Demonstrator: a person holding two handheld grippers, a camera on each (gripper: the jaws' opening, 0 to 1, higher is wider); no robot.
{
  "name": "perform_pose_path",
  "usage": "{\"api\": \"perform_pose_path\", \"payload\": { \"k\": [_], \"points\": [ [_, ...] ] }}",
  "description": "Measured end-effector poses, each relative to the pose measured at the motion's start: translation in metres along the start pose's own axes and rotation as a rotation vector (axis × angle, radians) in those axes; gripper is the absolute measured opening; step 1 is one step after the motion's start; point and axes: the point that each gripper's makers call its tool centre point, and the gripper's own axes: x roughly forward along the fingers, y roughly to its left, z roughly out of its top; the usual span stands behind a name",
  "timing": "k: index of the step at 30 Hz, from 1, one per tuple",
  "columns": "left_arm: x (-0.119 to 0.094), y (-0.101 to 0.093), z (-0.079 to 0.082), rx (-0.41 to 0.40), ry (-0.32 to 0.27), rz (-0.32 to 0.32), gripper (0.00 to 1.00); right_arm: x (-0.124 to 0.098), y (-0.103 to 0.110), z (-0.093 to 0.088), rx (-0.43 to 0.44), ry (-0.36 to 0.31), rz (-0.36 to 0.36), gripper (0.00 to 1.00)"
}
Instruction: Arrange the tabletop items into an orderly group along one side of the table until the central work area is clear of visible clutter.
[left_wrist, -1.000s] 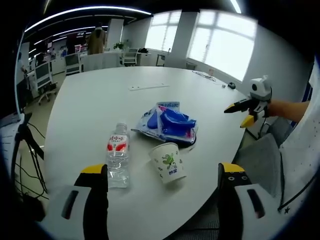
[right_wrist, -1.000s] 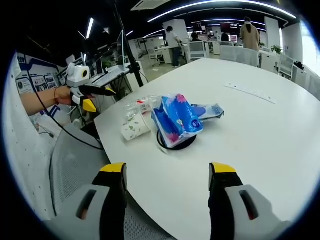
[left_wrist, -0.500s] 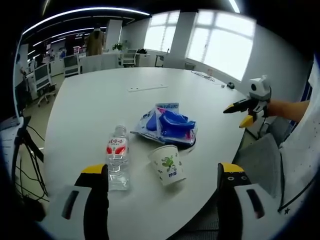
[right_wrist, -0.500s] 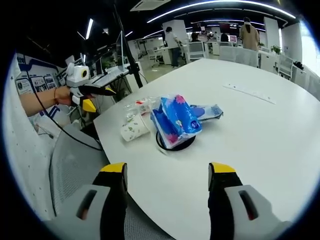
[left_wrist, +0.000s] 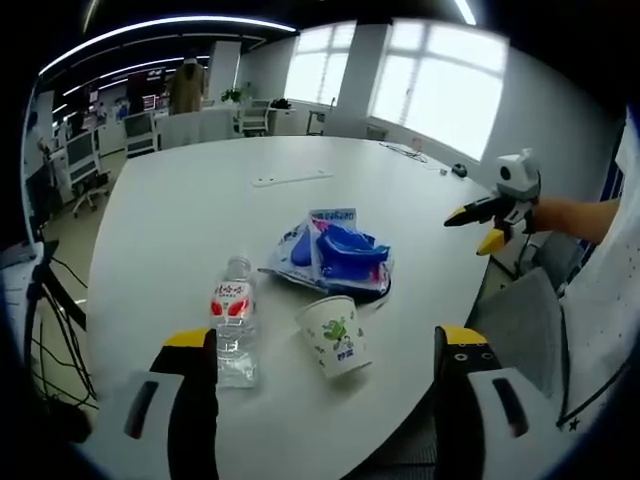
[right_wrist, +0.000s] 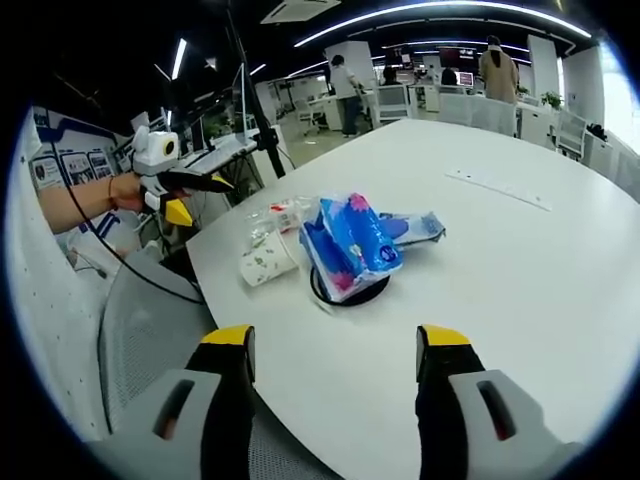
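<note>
A clear water bottle with a red label stands near the white table's front edge. Beside it a paper cup with a green print stands upright. Behind them lie blue plastic packs on a dark round thing. My left gripper is open, short of the bottle and cup. My right gripper is open, short of the blue packs, the cup and the bottle. Each gripper also appears held in a hand in the other view, the right gripper and the left gripper.
A white strip lies farther out on the table, also seen as a strip in the right gripper view. A grey chair stands at the table edge. Desks, chairs and people fill the office behind; a tripod stands left.
Both views have shifted only slightly; the table items sit a touch higher in the left gripper view. Nothing was grasped or moved.
</note>
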Motion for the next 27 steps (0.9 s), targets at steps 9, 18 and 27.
{"api": "perform_pose_path", "payload": {
  "k": [9, 18, 27],
  "points": [
    [0.003, 0.0, 0.006, 0.005, -0.01, -0.004, 0.91, 0.001, -0.002, 0.002, 0.0, -0.001, -0.004, 0.64],
    [0.009, 0.0, 0.017, 0.02, -0.022, -0.013, 0.9, 0.003, -0.004, 0.007, 0.001, -0.01, -0.008, 0.63],
    [0.017, 0.001, 0.029, 0.041, -0.034, -0.022, 0.88, 0.005, -0.006, 0.012, 0.002, -0.014, -0.012, 0.61]
  ]
}}
